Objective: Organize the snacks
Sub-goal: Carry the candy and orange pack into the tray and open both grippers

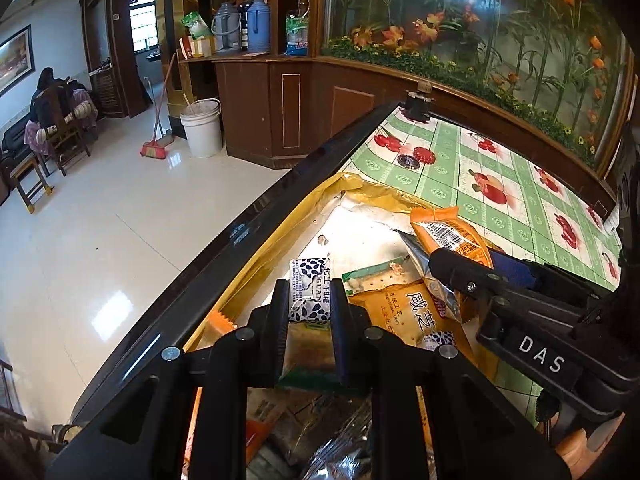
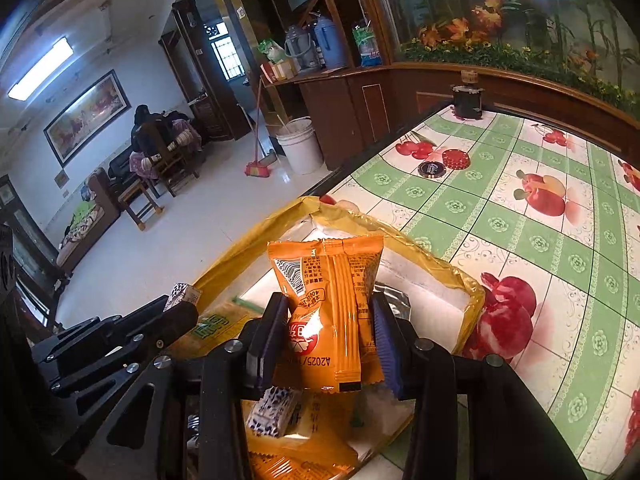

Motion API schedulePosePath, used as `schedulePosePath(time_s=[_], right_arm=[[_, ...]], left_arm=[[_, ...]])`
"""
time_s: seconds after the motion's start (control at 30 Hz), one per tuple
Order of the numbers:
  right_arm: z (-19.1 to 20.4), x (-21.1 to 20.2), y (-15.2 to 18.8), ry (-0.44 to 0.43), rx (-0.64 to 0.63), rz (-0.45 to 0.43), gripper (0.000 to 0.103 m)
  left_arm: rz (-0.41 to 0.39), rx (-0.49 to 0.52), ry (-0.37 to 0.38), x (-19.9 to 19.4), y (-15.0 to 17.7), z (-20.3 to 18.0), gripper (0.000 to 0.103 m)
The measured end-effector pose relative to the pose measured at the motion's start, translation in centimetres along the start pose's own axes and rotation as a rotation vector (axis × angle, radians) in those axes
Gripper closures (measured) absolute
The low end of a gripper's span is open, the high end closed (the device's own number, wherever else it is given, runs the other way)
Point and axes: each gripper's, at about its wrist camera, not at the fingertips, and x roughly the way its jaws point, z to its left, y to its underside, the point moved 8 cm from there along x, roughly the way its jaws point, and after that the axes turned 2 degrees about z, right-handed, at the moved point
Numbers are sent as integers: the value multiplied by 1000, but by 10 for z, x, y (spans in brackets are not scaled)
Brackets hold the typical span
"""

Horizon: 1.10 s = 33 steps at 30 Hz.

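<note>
Left gripper: jaws nearly closed, clamped on small white-and-navy patterned packet, held above yellow-walled box at table edge. Right gripper: partly open, pinching orange snack pouch upright between 2 fingers, barcode side facing camera, over same box. Inside box: tan cracker pack, silver foil pouch, 1 more navy-patterned packet. Green checked fruit-print tablecloth beyond; red disc and black disc just beside each other, well apart from box.
</note>
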Motion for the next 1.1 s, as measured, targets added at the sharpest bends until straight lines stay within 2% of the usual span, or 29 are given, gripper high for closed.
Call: schedulePosePath(time_s=[0.23,0.53,0.67,1.1], right_arm=[[-11,10,-4,22,13,8,60],[7,-6,-1,7,-28,-24,60],[14,-6,0,13,-54,-21,58],[6,-2,1,35,-49,-4,55]], left_arm=[[29,23,4,7,-2,-4,86],[-2,44,-5,-6,1,-4,86],[19,54,2,-3,4,-6,86],[4,71,-4,-6,6,-7,86]])
